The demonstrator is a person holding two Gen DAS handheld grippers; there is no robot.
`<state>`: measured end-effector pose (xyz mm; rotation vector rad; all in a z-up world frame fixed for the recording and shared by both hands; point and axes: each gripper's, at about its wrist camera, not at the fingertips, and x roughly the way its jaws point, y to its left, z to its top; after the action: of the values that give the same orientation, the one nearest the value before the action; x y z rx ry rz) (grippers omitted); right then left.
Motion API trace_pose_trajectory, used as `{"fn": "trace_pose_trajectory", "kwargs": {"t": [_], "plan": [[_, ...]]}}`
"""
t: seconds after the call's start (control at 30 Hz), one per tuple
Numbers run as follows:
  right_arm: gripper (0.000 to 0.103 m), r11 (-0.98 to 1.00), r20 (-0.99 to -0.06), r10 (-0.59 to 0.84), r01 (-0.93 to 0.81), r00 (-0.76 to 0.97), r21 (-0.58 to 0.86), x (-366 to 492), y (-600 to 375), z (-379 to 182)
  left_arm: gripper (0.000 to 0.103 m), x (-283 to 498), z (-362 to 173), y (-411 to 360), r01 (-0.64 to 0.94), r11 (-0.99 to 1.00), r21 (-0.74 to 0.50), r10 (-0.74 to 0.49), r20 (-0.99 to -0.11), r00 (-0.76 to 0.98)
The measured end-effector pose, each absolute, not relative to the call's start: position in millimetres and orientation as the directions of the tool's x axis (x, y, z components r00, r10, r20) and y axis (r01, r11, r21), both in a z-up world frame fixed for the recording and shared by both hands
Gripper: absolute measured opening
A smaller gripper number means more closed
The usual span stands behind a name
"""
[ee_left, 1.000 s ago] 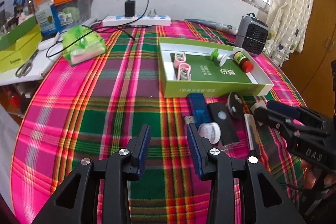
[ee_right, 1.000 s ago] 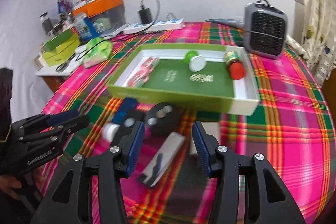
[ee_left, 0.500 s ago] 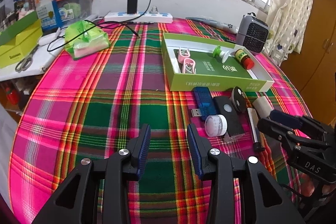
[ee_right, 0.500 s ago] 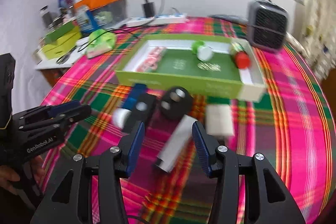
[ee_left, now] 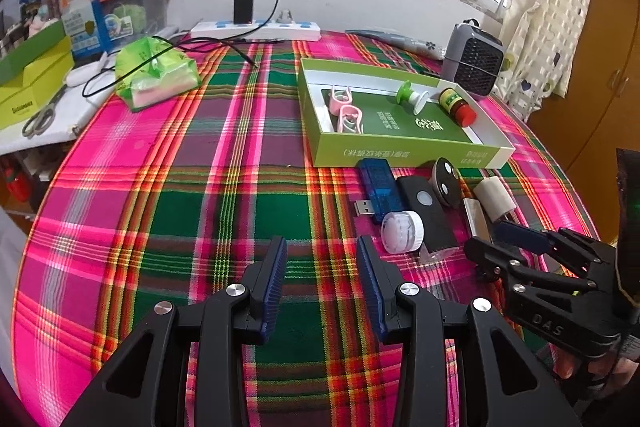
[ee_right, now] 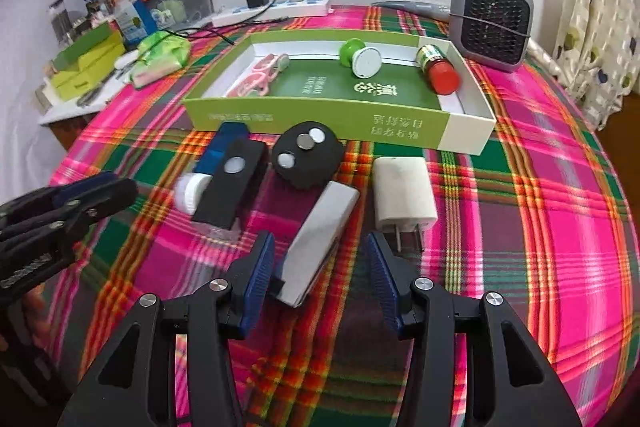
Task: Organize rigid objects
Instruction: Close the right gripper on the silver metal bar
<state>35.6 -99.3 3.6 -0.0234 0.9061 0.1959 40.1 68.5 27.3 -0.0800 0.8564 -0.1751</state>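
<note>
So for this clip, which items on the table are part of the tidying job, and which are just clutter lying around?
Part of the job:
green tray box
silver bar, between the right gripper's open jaws
white charger
round black disc
black remote
blue USB stick
white cap

Just lying about:
small heater
power strip
green bag
scissors

two wrist views, shared table (ee_left: 224,155)
</note>
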Motion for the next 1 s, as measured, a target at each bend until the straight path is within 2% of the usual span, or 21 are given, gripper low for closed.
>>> {"fn": "trace_pose_trajectory", "kwargs": {"t": [0.47, 0.6, 0.8, 1.0], "plan": [[0.048, 0.985, -0.783, 0.127, -0.170, 0.609, 0.028, 35.8, -100.7, 2.1, 0.035, 47.4, 25.1, 53.4, 0.184, 0.967, -0.176, -0.253, -0.748, 0.613], [0.036, 0.987, -0.781, 0.126, -0.158, 0.612, 0.035, 35.2, -104.3, 2.7, 0.035, 48.9, 26.2, 48.1, 0.202, 0.963, -0.181, -0.268, -0.745, 0.611], [0.025, 0.985, -0.778, 0.139, -0.165, 0.612, 0.045, 33.9, -108.2, 2.8, 0.035, 51.1, 27.9, 40.9, 0.221, 0.958, -0.181, -0.281, -0.743, 0.608], [0.025, 0.982, -0.777, 0.149, -0.182, 0.611, 0.045, 32.4, -109.4, 3.1, 0.035, 54.9, 28.0, 33.6, 0.232, 0.958, -0.170, -0.279, -0.747, 0.603]]}}
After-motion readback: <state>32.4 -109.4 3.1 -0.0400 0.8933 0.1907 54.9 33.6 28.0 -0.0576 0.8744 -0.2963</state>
